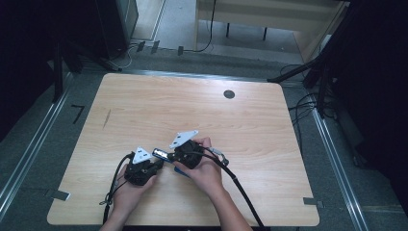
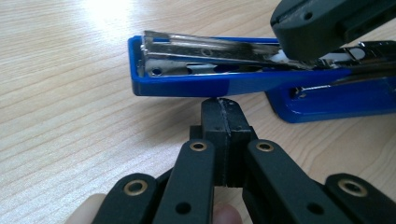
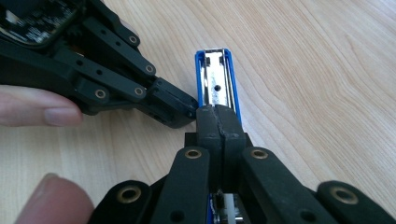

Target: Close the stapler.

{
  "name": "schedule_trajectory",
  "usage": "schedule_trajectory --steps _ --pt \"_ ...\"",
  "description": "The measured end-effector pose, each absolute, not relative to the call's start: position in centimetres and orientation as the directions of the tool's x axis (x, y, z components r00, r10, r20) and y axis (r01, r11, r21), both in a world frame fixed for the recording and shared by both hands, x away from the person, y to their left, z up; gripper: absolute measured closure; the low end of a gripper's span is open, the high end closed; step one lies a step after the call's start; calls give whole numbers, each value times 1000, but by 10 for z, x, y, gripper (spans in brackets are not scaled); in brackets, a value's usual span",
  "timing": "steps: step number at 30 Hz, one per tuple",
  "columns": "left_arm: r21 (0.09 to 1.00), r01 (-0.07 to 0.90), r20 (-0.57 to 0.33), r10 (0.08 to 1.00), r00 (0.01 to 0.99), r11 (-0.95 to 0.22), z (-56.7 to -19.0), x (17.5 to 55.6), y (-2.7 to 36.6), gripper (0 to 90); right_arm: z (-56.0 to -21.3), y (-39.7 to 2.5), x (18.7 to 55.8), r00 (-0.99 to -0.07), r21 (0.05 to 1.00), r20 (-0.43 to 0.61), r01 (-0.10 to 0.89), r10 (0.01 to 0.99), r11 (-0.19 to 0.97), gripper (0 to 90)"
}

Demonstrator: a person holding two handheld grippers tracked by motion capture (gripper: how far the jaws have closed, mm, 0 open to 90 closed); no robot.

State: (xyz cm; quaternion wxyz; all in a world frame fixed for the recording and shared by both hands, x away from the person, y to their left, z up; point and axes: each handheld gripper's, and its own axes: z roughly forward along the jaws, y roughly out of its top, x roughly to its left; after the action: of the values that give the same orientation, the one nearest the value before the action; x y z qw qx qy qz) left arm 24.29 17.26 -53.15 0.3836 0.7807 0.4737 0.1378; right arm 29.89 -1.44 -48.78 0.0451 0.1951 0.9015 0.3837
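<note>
Your left gripper [image 2: 223, 109], jaws pressed together, touches the underside of the one blue stapler [image 2: 196, 84], which lies at its 12 o'clock. Your right gripper [image 3: 218, 116], jaws also pressed together, rests on the stapler's top. The left gripper view reveals the metal staple channel; the high view shows both grippers low on the table [image 1: 144, 106].
</note>
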Motion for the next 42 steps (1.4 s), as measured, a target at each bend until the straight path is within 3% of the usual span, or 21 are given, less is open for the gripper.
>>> schedule_trajectory --steps 30,36,42 --pt "787 584 -194 819 540 -198 -524 235 163 900 -482 -23 298 -906 730 64 329 419 599 900" --pt "792 592 -273 784 558 -146 -525 229 161 900 -479 -28 295 -903 735 63 331 426 592 900" --pt "795 575 -239 770 592 -195 -528 226 149 900 -477 -36 290 -892 756 76 343 446 557 900"
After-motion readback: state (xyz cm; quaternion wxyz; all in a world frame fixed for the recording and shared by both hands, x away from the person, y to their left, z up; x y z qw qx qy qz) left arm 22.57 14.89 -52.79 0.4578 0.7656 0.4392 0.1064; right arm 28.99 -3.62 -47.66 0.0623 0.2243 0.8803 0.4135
